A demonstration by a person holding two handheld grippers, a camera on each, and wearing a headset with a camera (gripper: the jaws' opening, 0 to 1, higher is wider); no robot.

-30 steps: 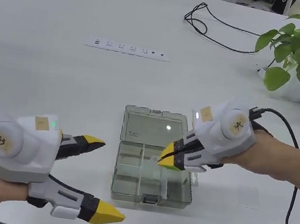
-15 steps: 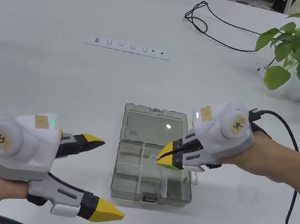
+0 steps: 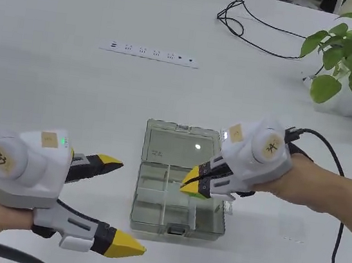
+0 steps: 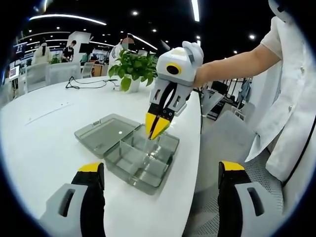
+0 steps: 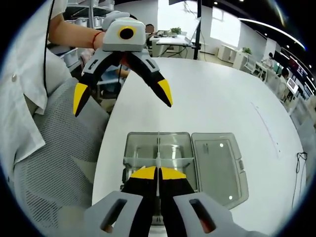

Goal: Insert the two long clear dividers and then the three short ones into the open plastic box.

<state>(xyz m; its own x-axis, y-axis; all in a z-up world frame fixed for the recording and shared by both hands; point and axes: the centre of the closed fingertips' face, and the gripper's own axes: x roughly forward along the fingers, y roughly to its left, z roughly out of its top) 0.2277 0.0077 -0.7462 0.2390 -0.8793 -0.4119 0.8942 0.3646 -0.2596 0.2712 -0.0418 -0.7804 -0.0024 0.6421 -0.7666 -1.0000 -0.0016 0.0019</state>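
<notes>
Barely anything has shifted: the right gripper point(image 3: 190, 184) has edged a touch lower over the box point(image 3: 141, 225), which sits open close to the bench's point(image 3: 71, 92) near edge, lid point(image 3: 177, 146) flat toward the far side. Its jaws are pinched nearly shut on a thin clear divider point(image 5: 158, 148), held edge-down directly above the tray, long axis seemingly parallel to the hinge. Dividers already cross the tray. The left gripper point(image 3: 122, 205), jaws wide and empty, hangs just left of the box. The right is nearer, so seating looks like a straight push down.
</notes>
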